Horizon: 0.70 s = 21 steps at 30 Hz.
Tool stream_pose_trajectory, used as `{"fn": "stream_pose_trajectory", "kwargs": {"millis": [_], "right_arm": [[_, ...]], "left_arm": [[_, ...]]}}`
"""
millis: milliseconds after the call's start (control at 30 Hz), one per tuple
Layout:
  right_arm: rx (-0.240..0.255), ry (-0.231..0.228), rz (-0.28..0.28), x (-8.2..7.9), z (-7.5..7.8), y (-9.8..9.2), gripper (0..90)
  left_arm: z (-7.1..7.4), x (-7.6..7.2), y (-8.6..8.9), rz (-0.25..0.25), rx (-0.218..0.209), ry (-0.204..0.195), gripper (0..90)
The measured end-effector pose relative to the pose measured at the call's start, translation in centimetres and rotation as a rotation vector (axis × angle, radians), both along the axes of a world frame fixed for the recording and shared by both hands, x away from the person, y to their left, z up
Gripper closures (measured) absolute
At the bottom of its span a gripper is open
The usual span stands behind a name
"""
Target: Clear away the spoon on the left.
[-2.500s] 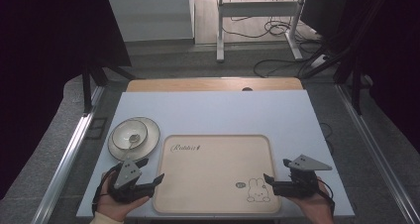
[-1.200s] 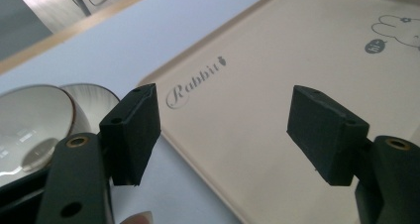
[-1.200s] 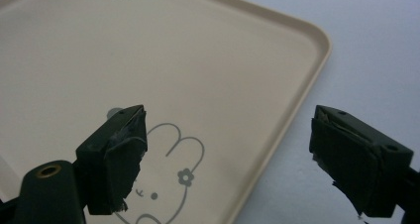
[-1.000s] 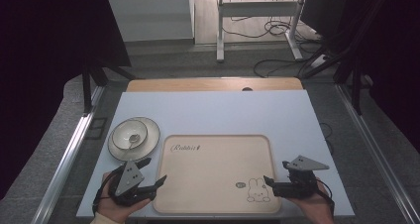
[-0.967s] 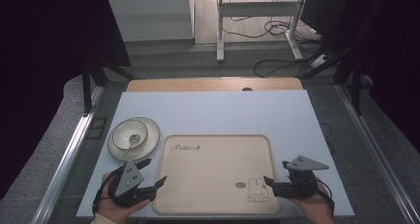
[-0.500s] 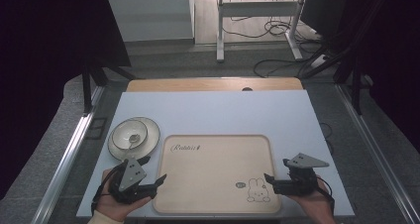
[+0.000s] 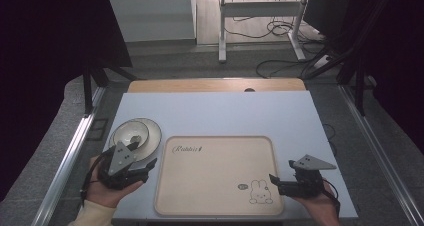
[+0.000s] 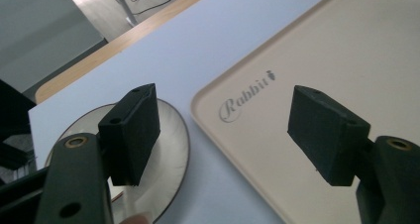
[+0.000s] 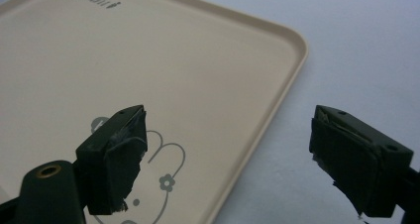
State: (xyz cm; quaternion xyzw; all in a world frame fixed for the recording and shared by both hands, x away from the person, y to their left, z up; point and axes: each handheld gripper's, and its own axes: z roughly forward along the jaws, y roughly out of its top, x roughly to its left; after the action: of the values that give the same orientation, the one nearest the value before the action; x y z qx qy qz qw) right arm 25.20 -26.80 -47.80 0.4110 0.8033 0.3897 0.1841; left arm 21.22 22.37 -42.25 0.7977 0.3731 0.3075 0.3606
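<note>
A beige tray (image 7: 215, 173) printed with "Rabbit" and a small rabbit drawing (image 7: 261, 191) lies on the near middle of the pale table (image 7: 225, 113). Left of it sits a round silver plate (image 7: 142, 133) with a small bowl in it. My left gripper (image 7: 147, 167) is open, held low between plate and tray. In the left gripper view the left gripper (image 8: 223, 120) has one jaw over the plate (image 8: 171, 144) and the other over the tray (image 8: 322, 50). My right gripper (image 7: 276, 182) is open; in the right gripper view the right gripper (image 9: 228, 144) straddles the right rim of the tray (image 9: 292, 70).
A wooden strip (image 7: 215, 85) runs along the table's far edge. Metal rails (image 7: 70, 156) flank both sides. Beyond the table are desk legs (image 7: 222, 31) and loose cables (image 7: 280, 63) on the floor.
My left gripper has moved slightly away from me, closer to the plate. The right gripper has hardly moved. Both have stayed open.
</note>
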Motion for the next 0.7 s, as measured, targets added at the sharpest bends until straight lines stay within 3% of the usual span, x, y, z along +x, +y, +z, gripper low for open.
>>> {"fn": "stream_pose_trajectory", "kwargs": {"millis": [700], "right_arm": [[-0.013, -0.008, 0.02, -0.3, -0.1, 0.0, 15.2]], "left_arm": [[-2.1, 0.8, 2.6, 0.051, 0.036, 0.006, 26.5]]}}
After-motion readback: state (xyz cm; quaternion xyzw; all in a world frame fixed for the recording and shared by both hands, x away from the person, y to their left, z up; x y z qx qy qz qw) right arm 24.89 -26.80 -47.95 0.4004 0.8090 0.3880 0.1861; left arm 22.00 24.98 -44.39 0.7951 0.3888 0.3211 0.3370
